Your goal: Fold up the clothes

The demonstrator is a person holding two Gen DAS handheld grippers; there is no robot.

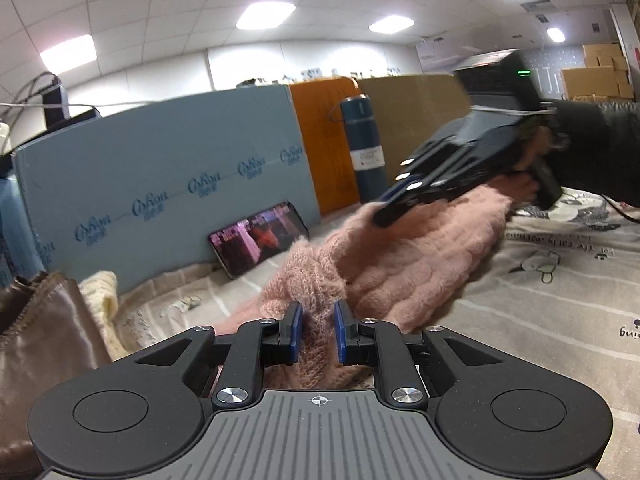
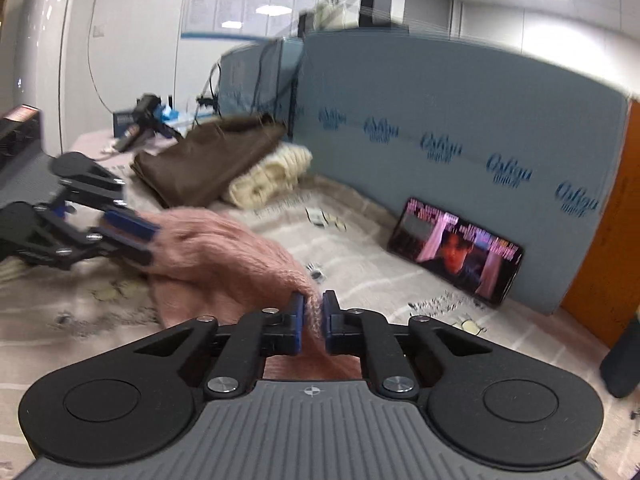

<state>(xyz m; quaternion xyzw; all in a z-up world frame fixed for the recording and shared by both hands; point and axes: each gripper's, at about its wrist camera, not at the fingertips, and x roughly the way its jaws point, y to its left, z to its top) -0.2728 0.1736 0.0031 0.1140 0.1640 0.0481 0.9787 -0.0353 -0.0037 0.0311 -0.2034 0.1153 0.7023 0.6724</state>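
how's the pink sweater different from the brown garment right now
The pink sweater is fuzzy knit, lifted off the bedsheet, pinched in both the left tongs and right tongs. The brown garment looks smooth and leathery, lying untouched atop a cream knit. Both are soft clothing on the same surface.

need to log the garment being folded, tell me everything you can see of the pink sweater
The pink sweater is a fuzzy, ribbed knit, bunched and partly lifted off the printed bedsheet. The left hand-held gripper pinches one edge, the right hand-held gripper another, so it drapes between them. Its overall shape cannot be told.
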